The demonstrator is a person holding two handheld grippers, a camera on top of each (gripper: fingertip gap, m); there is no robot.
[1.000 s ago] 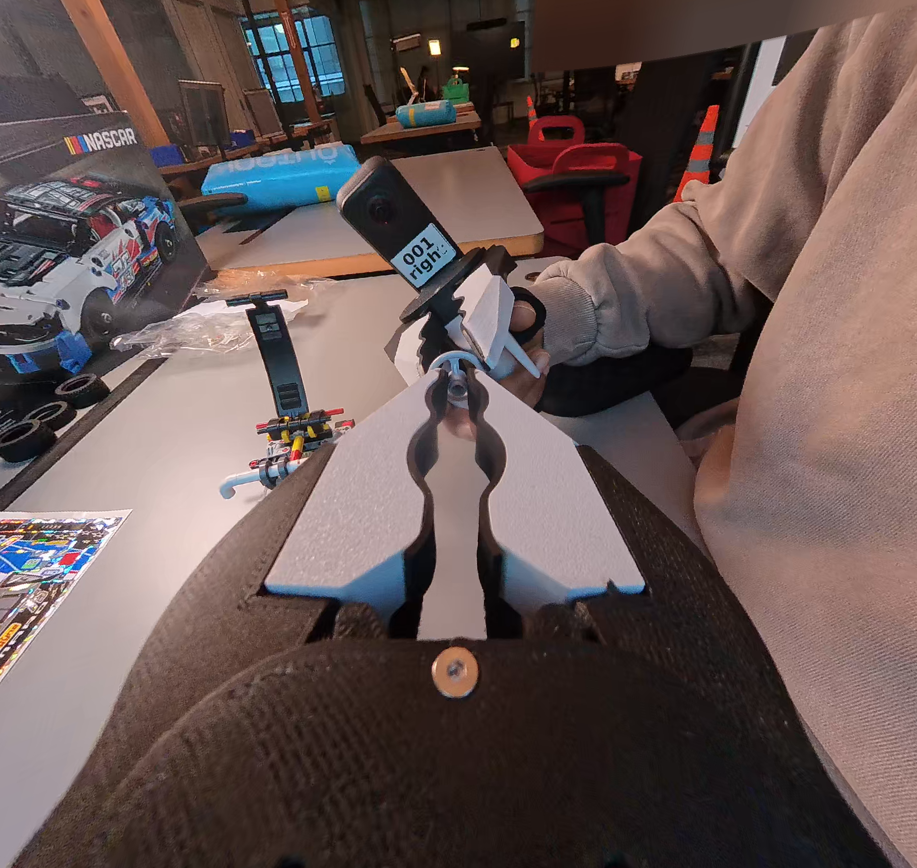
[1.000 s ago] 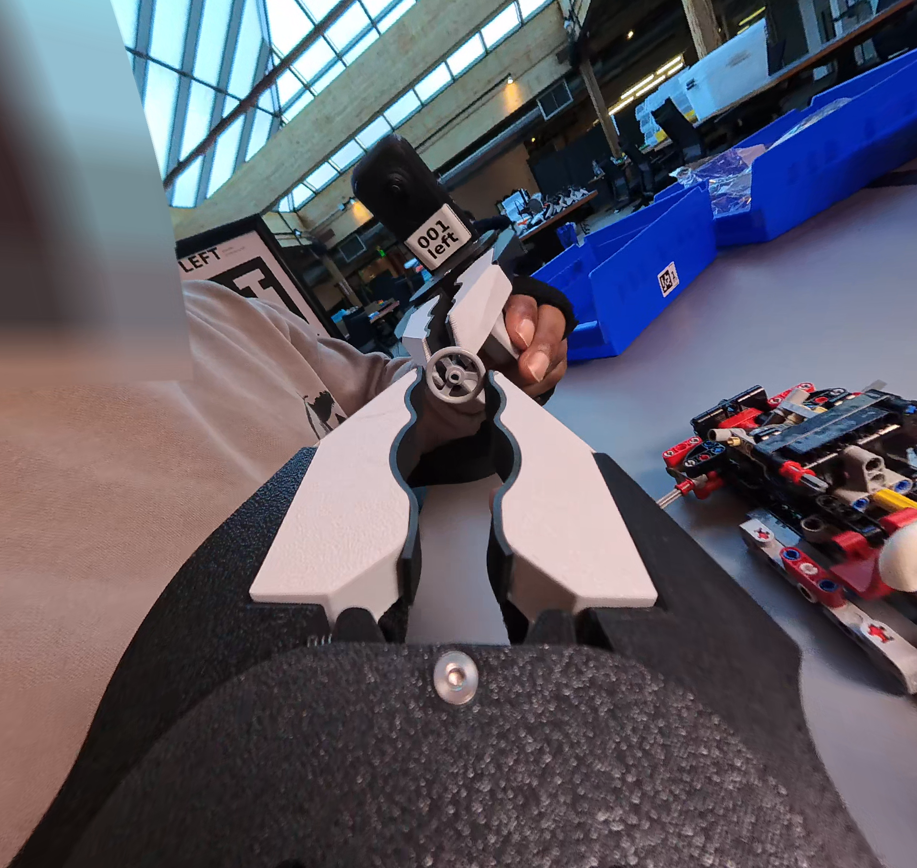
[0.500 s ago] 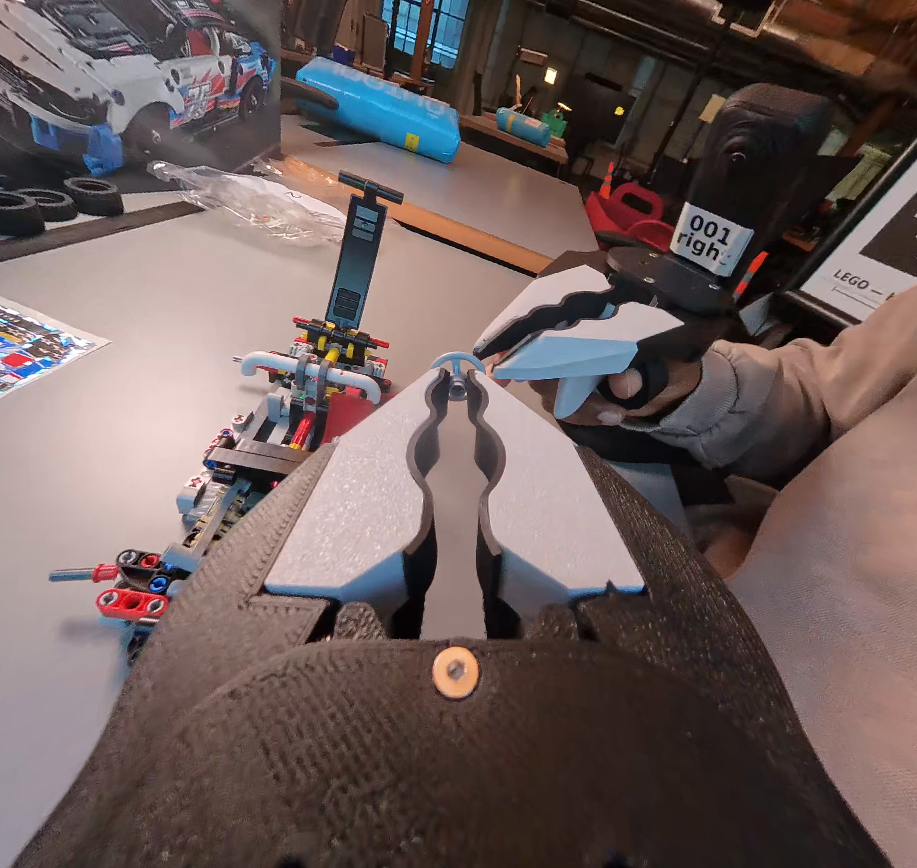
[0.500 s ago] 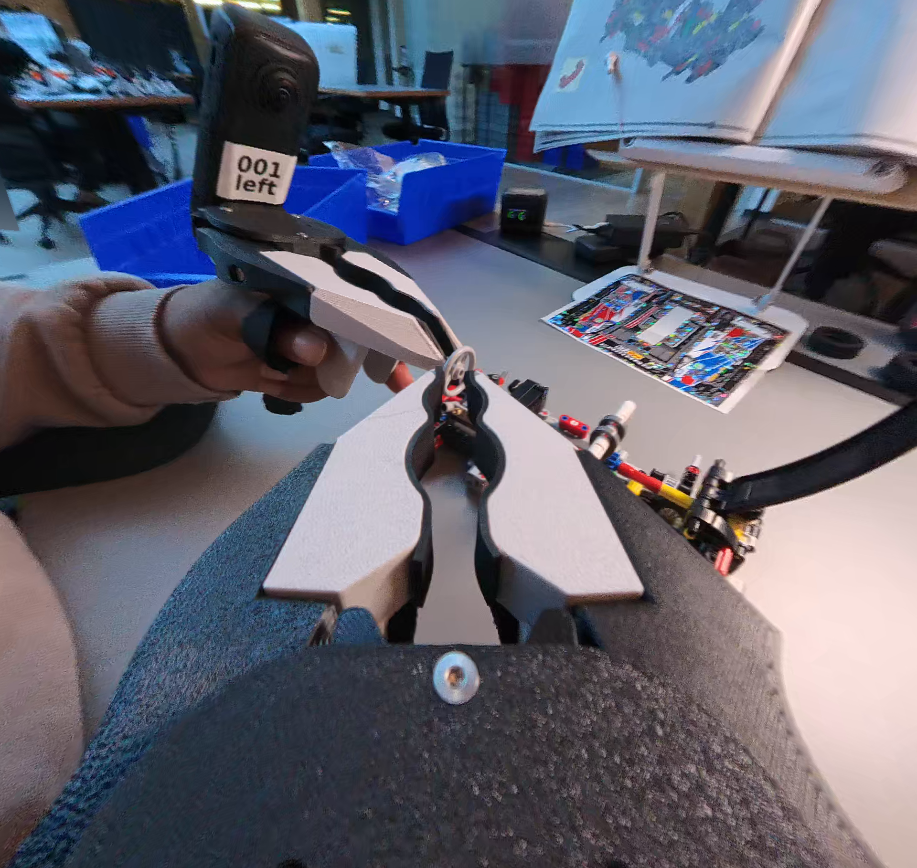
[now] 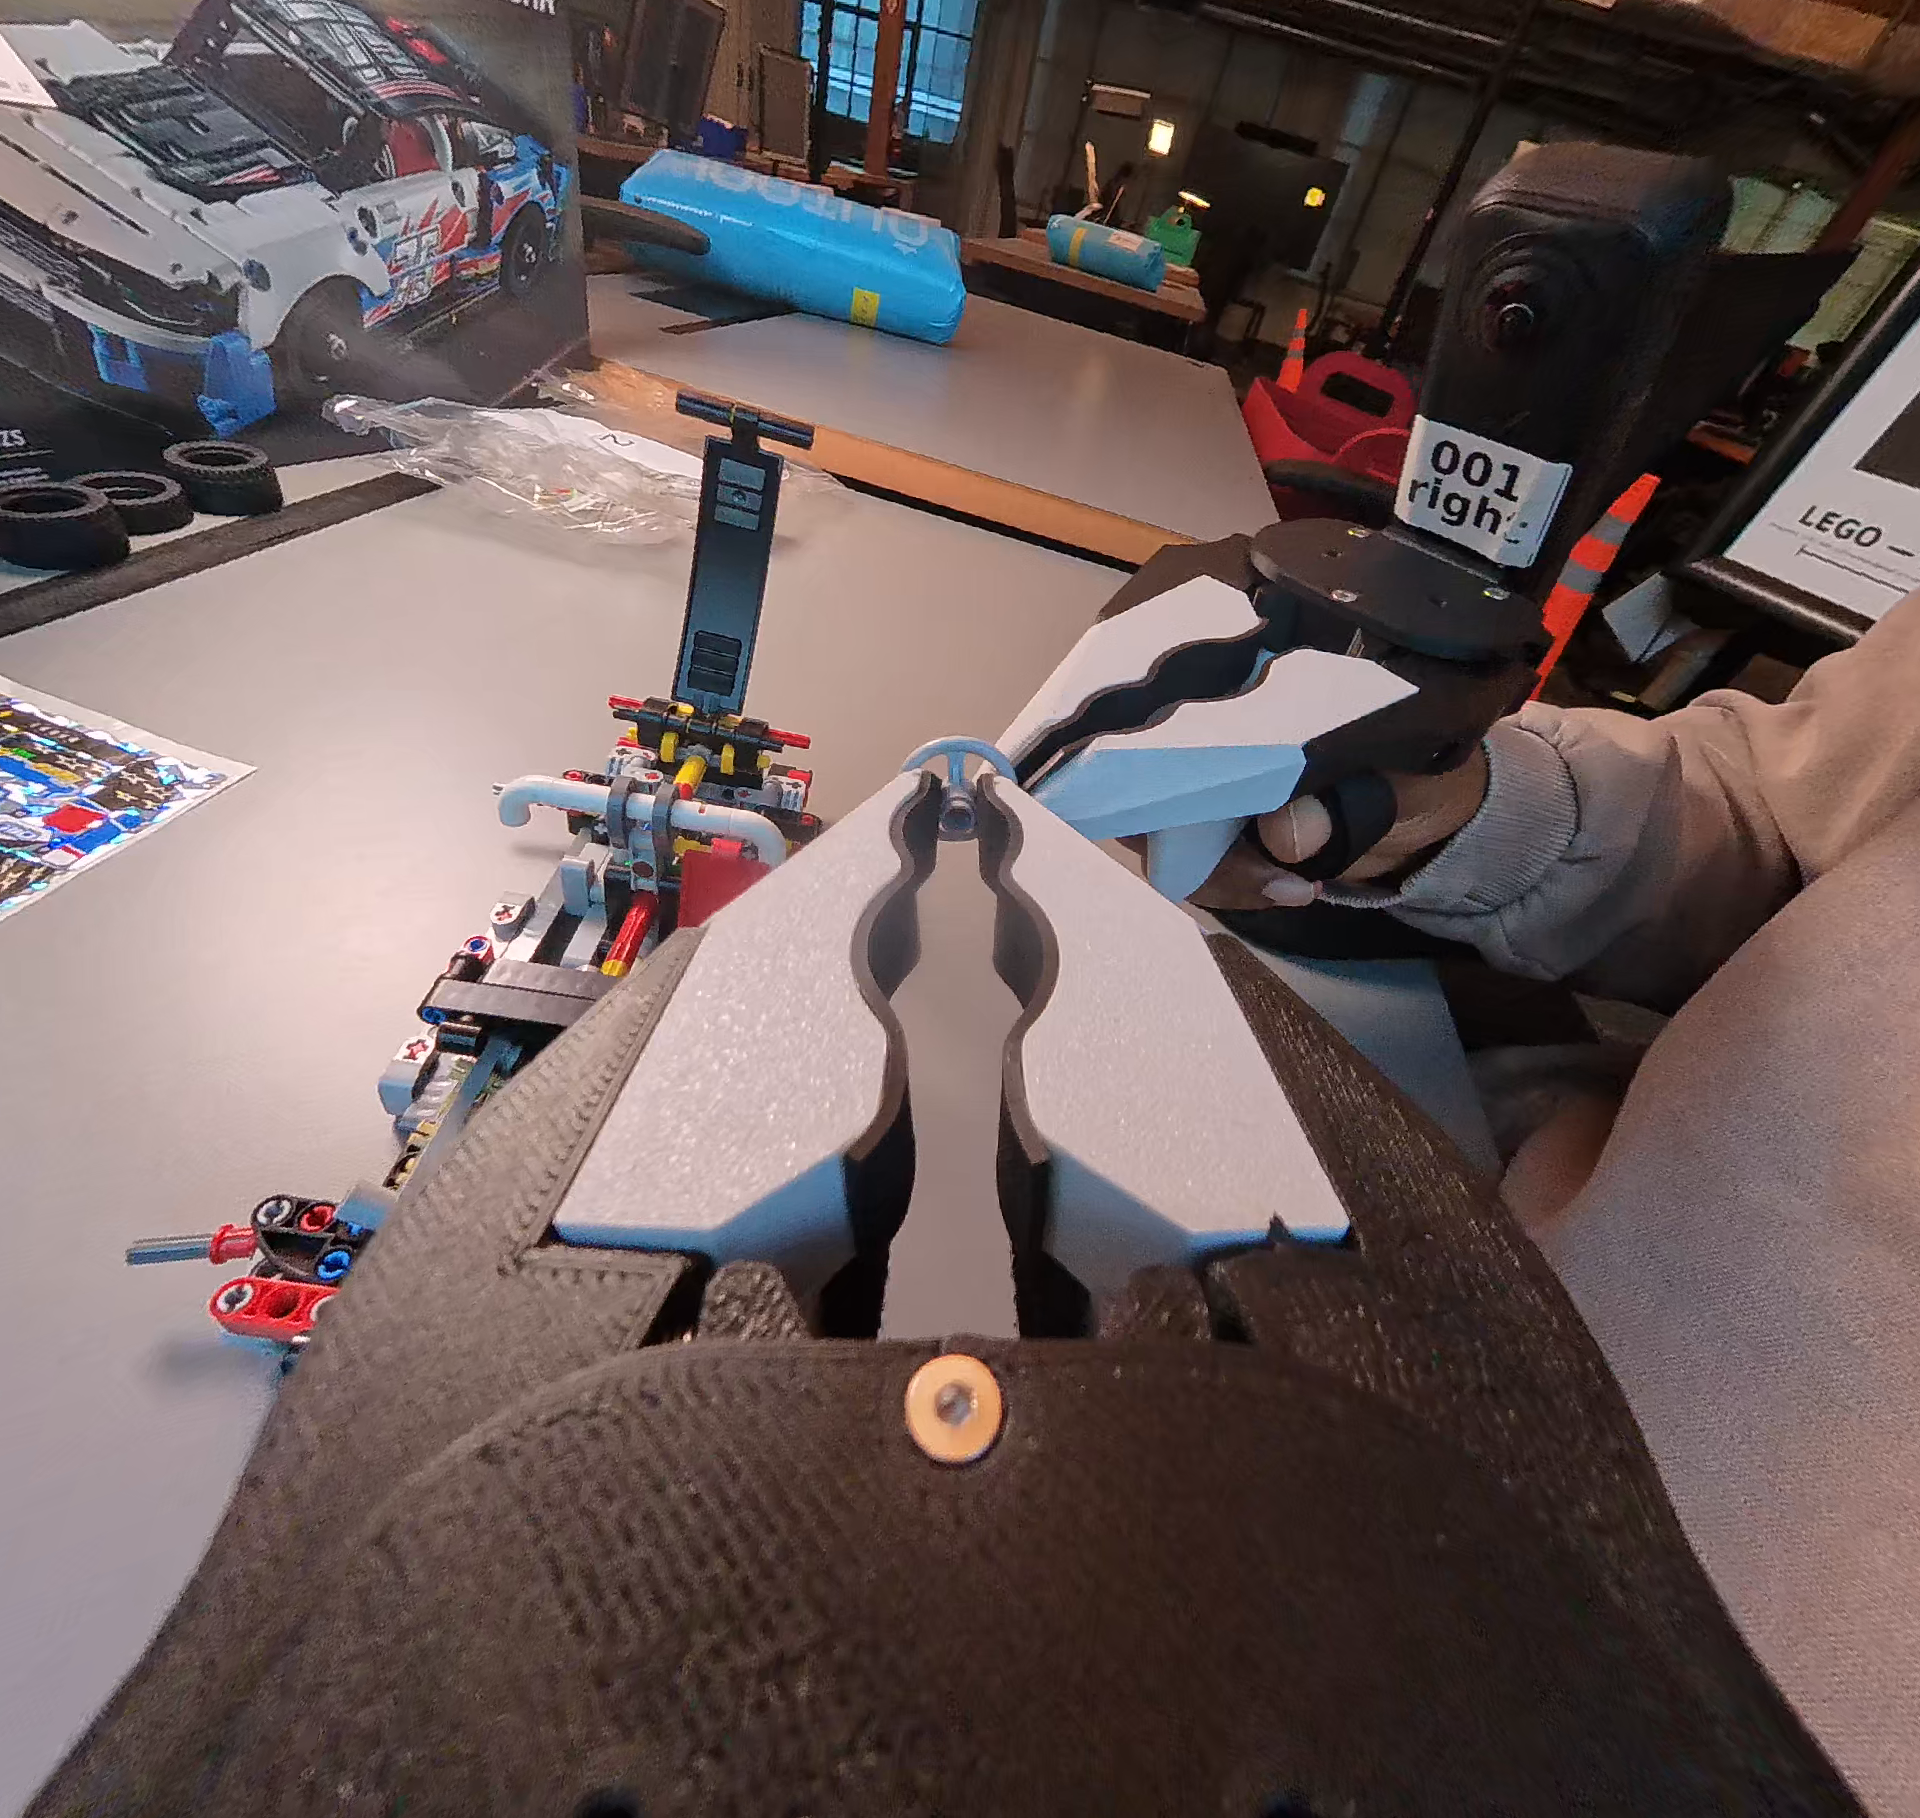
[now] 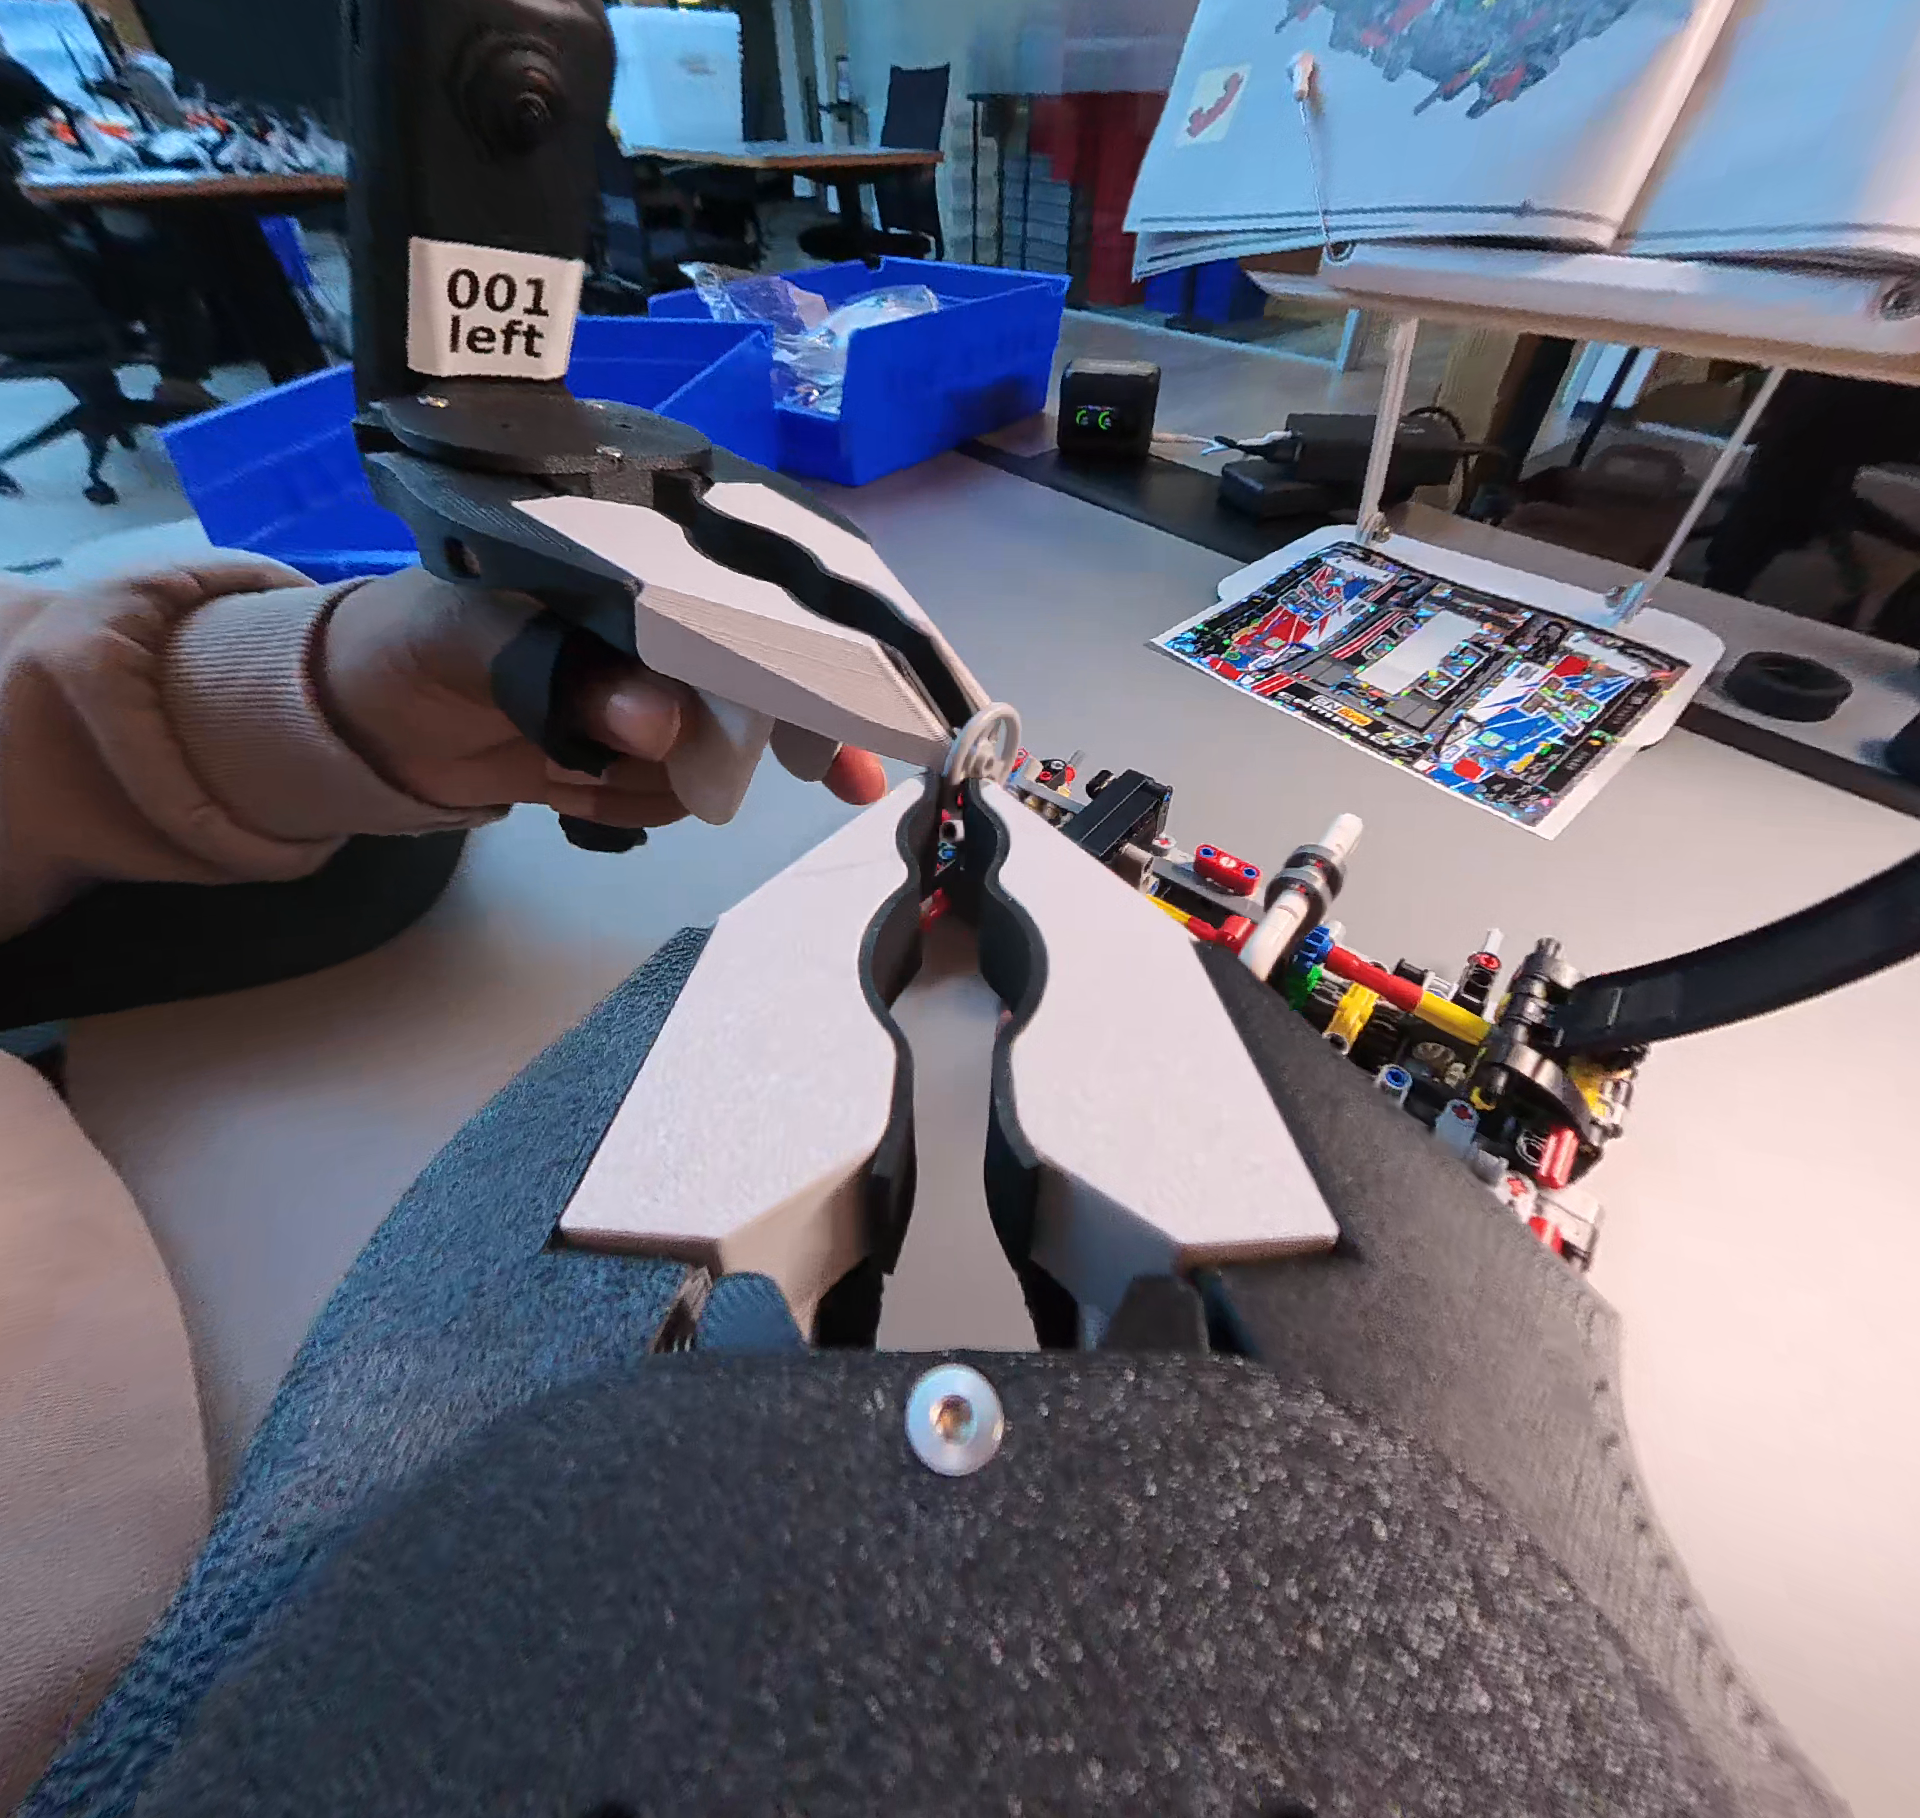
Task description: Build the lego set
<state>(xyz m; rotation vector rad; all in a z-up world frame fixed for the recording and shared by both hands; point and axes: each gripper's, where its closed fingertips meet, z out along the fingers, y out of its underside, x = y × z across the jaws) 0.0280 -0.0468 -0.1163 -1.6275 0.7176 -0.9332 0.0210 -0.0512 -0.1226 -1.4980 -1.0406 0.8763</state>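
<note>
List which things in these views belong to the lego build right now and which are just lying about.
In the job:
- left gripper, shut on the small grey wheel piece
- right gripper, shut, empty
- half-built car frame
- open instruction booklet

Lying about:
- sticker sheet
- loose tyres
- set box
- blue bins
- plastic bag

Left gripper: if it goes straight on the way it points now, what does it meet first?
Probably the right gripper, whose tips sit just beside the grey wheel that the left gripper holds; contact is unclear.
</note>
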